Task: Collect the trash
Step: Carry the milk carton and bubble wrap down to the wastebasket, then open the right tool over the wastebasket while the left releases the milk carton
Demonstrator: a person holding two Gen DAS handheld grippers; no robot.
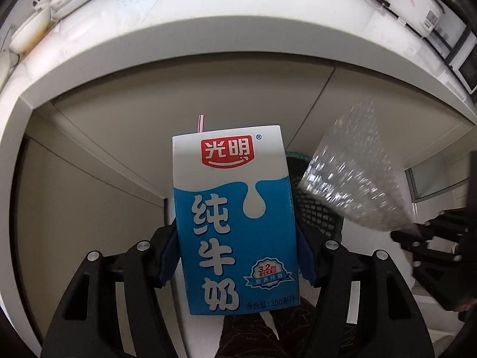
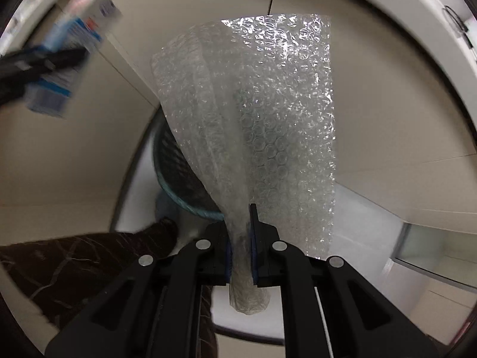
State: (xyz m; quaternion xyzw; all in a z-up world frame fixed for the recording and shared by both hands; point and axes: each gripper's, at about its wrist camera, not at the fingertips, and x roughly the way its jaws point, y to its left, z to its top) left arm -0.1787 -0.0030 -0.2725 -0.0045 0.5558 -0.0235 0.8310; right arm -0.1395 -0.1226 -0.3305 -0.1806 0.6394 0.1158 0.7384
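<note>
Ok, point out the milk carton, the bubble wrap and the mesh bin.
milk carton [image 1: 235,223], left wrist view, blue front face.
bubble wrap [image 2: 268,119], right wrist view, middle of the sheet.
mesh bin [image 2: 179,179], right wrist view, dark mesh wall above the rim.

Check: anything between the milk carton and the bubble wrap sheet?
Left wrist view: behind the gap between the blue-and-white milk carton and the clear bubble wrap sheet sits only the dark mesh waste basket; nothing else.

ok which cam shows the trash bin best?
Right wrist view: the dark mesh bin with a blue rim shows its rim arc and inside, partly behind the clear bubble wrap sheet. Left wrist view gives only a dark mesh sliver behind the blue-and-white milk carton.
</note>
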